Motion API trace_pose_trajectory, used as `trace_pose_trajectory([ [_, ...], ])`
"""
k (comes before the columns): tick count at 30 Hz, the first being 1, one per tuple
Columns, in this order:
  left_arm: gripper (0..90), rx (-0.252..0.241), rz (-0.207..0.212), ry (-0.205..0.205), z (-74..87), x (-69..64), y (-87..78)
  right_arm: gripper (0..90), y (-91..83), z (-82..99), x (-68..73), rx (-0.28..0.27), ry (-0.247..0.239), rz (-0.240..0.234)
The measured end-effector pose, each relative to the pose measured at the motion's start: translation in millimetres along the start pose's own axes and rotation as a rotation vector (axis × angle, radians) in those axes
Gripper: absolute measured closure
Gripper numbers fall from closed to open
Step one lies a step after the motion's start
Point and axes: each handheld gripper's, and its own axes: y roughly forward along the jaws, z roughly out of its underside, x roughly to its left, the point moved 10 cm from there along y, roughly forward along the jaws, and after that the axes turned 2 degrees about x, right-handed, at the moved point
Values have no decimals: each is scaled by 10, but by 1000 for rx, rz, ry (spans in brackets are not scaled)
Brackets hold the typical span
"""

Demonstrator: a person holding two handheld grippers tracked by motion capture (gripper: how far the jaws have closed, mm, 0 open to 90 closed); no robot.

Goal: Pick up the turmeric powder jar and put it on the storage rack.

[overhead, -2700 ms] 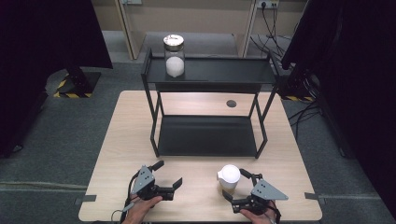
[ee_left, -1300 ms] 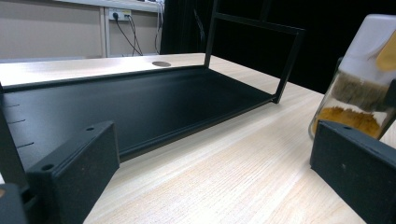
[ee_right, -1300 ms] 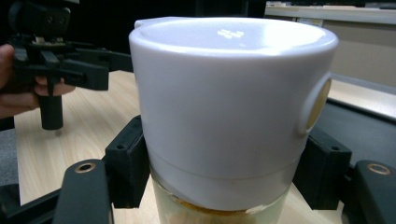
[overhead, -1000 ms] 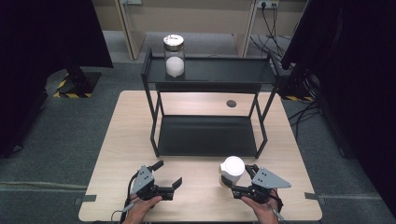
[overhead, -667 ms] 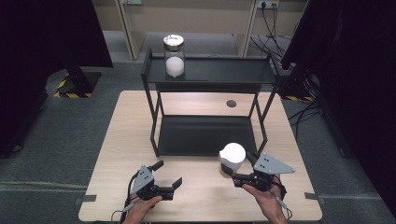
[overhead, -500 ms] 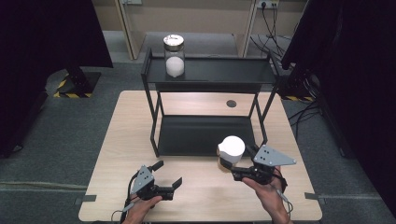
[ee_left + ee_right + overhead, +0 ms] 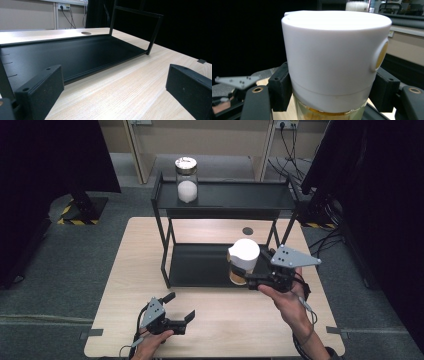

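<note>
High view: right gripper (image 7: 246, 279) clamped on white-lidded jar (image 7: 243, 262), held in air over front of rack (image 7: 226, 201) lower shelf; not yet set down. Earlier it sat low on table (image 7: 140, 270); since lifted toward rack. Left gripper (image 7: 181, 306) jaws apart, resting, unmoved.
Left gripper view: lower shelf (image 7: 75, 55) bare.
Right gripper view: pads (image 7: 280, 86) squeeze jar (image 7: 334, 60) below lid.
</note>
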Motion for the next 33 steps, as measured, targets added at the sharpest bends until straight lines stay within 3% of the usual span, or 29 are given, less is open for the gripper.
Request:
trace_pose_trajectory([
  [13,11,0,1,-1,1,-2,-2,308,180,-421,-100,17,27,-15],
  [33,11,-1,5,-1,5,-5,-3,308,376,-1081,-269,12,40,39],
])
